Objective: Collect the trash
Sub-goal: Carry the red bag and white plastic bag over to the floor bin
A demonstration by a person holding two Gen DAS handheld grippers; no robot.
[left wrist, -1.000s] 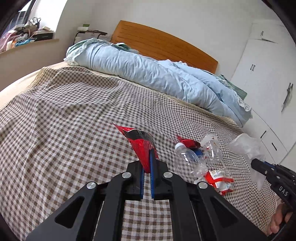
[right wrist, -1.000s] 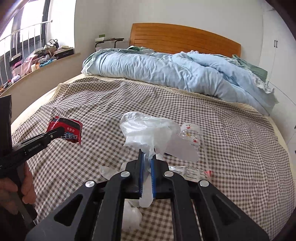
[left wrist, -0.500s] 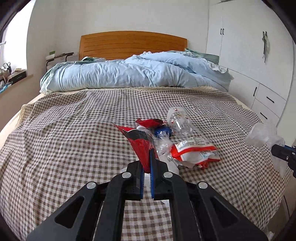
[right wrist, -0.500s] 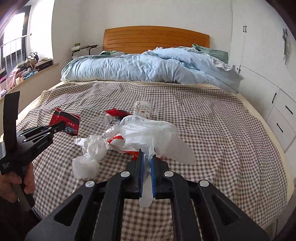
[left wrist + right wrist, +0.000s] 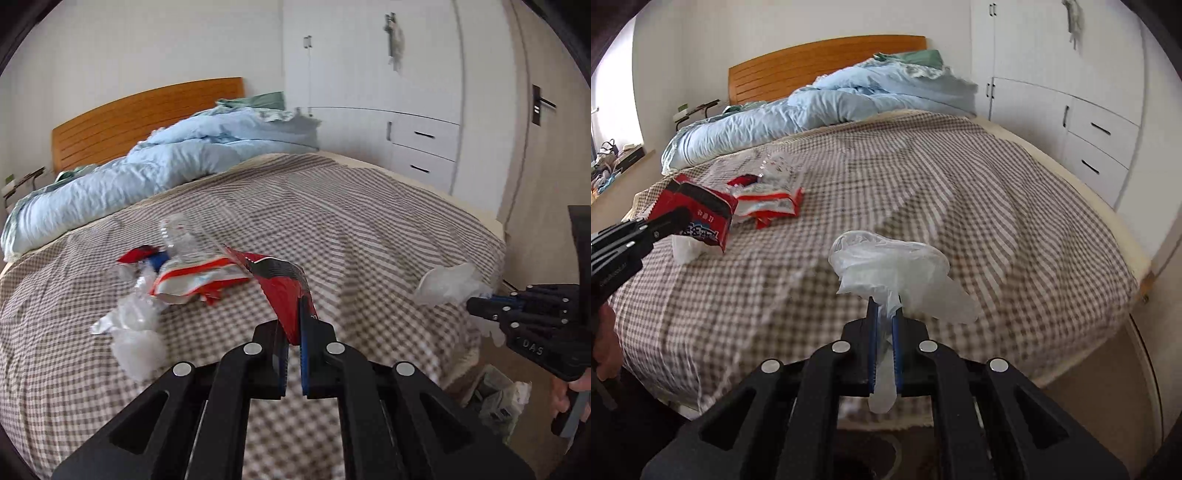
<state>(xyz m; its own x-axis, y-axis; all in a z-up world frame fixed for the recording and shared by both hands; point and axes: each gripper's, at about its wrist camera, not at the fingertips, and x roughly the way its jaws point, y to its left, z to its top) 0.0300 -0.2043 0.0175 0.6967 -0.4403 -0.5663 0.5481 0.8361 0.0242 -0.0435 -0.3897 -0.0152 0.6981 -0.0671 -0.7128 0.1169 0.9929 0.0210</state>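
While my left claw [image 5: 291, 332] pinches just a corner of the red crinkled foil snack wrapper [image 5: 280, 284] at lower centre and my right claw [image 5: 884, 317] clamps the thin clear plastic bag [image 5: 890, 269], either could slip free over the checked bed cover [image 5: 960, 192].

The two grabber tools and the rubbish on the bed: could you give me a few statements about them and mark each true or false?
1. The left gripper is shut on a red snack wrapper. True.
2. The right gripper holds a plastic bottle. False: it is shut on a white plastic bag.
3. All the trash has been picked up from the checked bedspread. False: a red and white wrapper and other bits lie there.
4. A blue duvet is bunched near the wooden headboard. True.
5. The wardrobe drawers stand open. False: they are closed.
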